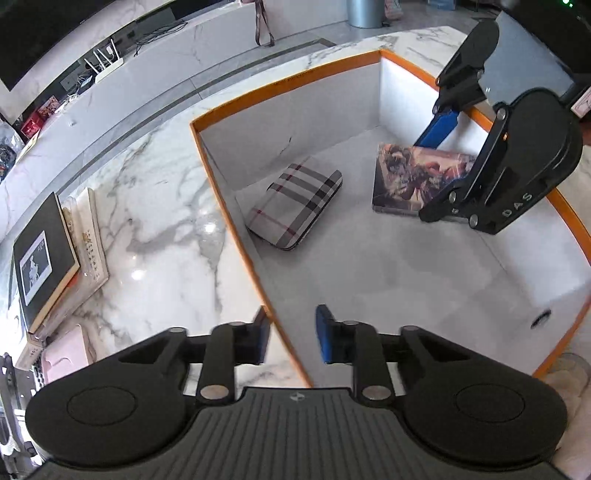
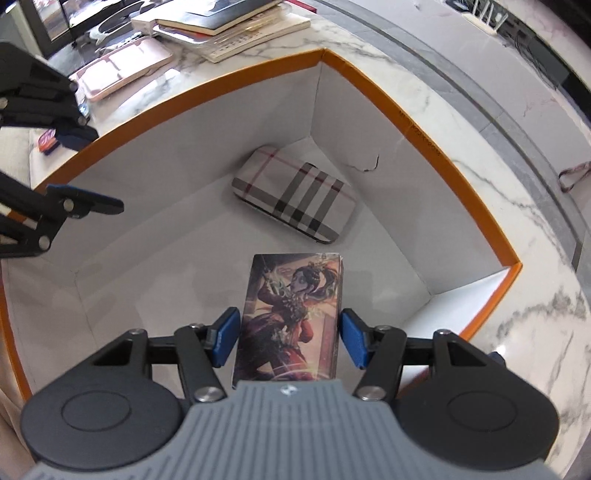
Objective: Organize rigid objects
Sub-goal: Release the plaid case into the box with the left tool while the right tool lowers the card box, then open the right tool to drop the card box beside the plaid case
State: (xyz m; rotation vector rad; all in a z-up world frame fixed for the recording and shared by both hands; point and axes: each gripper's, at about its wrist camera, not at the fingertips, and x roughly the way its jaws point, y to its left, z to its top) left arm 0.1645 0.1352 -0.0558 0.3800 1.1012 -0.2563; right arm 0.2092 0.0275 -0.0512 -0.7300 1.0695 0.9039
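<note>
Orange-rimmed box (image 2: 369, 81) on the marble counter (image 2: 461, 122) already holds a plaid case (image 2: 295, 195) lying in its far corner, so part of the sorting looks done. Books (image 2: 229, 26) and a pink case (image 2: 122, 70) still wait outside. Right gripper (image 2: 289, 338) is closed on the picture box (image 2: 291, 317) above the floor; left gripper (image 1: 291, 334) is empty, nearly shut, over the rim.

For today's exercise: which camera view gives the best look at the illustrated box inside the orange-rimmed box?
The right wrist view: the illustrated box lies centred between the right gripper fingers, its picture fully visible. In the left wrist view the illustrated box is farther off, seen obliquely and partly hidden behind the right gripper.
</note>
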